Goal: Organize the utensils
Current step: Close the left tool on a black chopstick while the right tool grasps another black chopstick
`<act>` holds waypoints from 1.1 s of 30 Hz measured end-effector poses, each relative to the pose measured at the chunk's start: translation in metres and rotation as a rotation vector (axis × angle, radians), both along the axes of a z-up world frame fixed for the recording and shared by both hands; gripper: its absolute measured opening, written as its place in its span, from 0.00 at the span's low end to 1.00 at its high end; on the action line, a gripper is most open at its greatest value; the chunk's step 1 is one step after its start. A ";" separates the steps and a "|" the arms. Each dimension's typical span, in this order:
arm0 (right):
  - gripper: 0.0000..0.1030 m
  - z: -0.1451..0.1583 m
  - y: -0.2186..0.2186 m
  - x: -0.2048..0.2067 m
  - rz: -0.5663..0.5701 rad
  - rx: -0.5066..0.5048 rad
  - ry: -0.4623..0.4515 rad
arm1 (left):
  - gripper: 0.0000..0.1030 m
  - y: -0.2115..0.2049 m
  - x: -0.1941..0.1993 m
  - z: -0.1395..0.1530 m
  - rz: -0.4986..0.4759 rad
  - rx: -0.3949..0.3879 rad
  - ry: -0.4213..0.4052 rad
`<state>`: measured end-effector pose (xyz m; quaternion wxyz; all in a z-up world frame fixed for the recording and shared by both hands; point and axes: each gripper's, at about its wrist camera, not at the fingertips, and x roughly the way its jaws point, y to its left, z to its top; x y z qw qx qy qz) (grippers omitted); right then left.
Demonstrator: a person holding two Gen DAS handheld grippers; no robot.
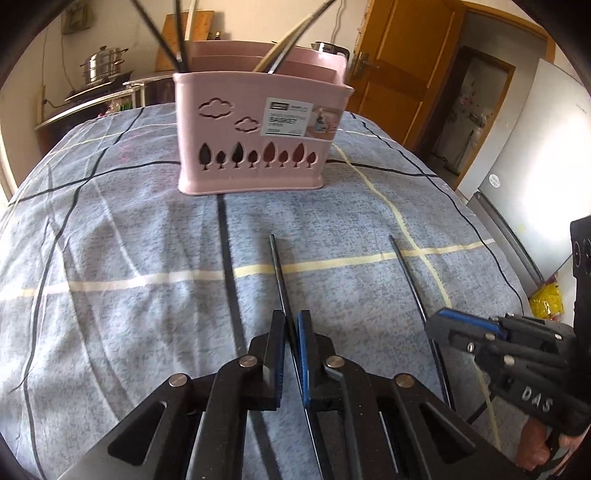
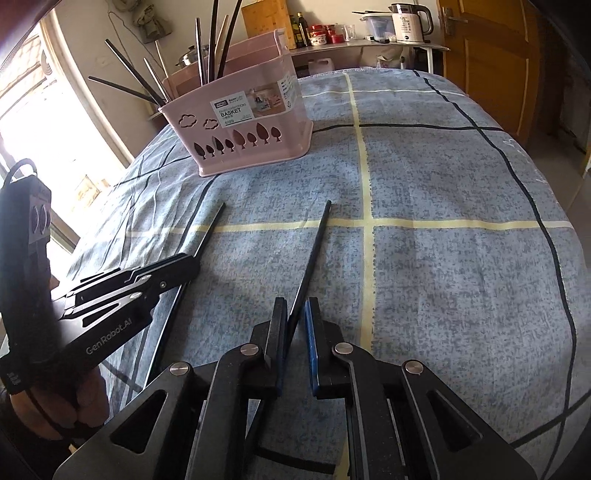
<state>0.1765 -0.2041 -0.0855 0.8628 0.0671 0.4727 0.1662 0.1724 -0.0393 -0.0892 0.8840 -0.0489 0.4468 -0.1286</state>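
A pink utensil basket (image 1: 255,133) stands on the far part of the blue plaid tablecloth (image 1: 129,229), with several dark chopsticks (image 1: 173,37) upright in it. It also shows in the right wrist view (image 2: 243,133). My left gripper (image 1: 291,321) is shut on a black chopstick (image 1: 277,269) that points toward the basket. My right gripper (image 2: 295,310) is shut on a second black chopstick (image 2: 314,251), also pointing forward. Each gripper shows in the other's view: the right gripper (image 1: 439,321) and the left gripper (image 2: 192,258).
A steel pot (image 1: 103,66) sits on a side counter at far left. A shelf with a kettle (image 2: 410,18) and jars stands behind the table. A wooden door (image 1: 406,70) and a white fridge (image 1: 535,147) are to the right.
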 end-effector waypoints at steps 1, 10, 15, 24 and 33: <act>0.10 0.000 0.001 0.002 -0.001 0.000 -0.002 | 0.06 0.003 -0.002 0.001 0.009 0.003 0.000; 0.11 0.000 0.009 0.026 -0.010 -0.039 -0.002 | 0.08 0.021 0.005 0.004 0.047 -0.005 0.047; 0.11 -0.004 0.012 0.037 -0.017 -0.064 0.018 | 0.09 0.013 0.015 0.004 0.041 0.024 0.048; 0.08 -0.003 0.012 0.041 -0.012 -0.054 0.036 | 0.06 0.007 0.018 0.005 0.031 0.050 0.051; 0.06 0.031 0.013 0.037 0.009 -0.003 -0.036 | 0.05 0.020 0.017 0.049 0.035 0.001 -0.030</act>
